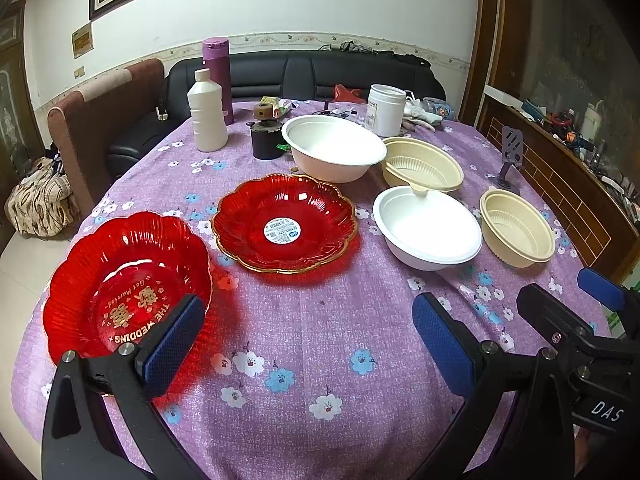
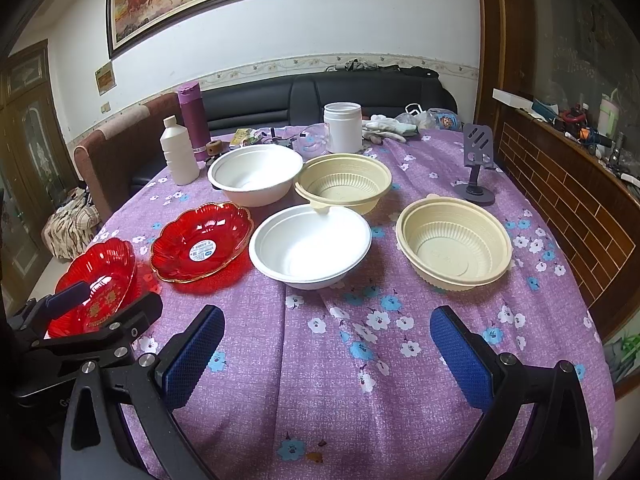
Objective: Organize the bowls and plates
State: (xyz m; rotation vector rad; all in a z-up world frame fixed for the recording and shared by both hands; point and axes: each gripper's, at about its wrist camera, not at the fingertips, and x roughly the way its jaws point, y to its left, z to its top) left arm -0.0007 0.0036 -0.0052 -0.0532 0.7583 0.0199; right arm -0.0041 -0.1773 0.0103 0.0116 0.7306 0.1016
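Purple cloth printed with white and blue blossoms covers the table [image 2: 320, 392], creased down its middle and falling over the near edge. Two scalloped, ribbed plates of clear red plastic lie at the left: the wedding-lettered red plate [image 1: 124, 284] close to the left rim of the table, and beside it, apart, the gold-rimmed red plate [image 1: 284, 222] with a round white sticker in its well. Right of these stand four bowls: a smooth near white bowl [image 2: 310, 246], a far white bowl [image 2: 256, 178] behind it, a ribbed far cream bowl [image 2: 344, 186] whose rim tab overhangs the near white bowl's edge, and a near cream bowl [image 2: 454, 244] standing alone at the right. The left gripper [image 1: 306, 350] has its blue textured pads spread wide over bare cloth, its left finger crossing in front of the wedding-lettered plate; the right gripper [image 2: 326, 354] likewise stands wide apart, holding nothing, with open cloth between it and the bowls. Behind the bowls crowd a white plastic bottle [image 2: 178, 156], a purple flask [image 2: 194, 118], a white jar [image 2: 343, 127] and a grey phone stand [image 2: 478, 166].
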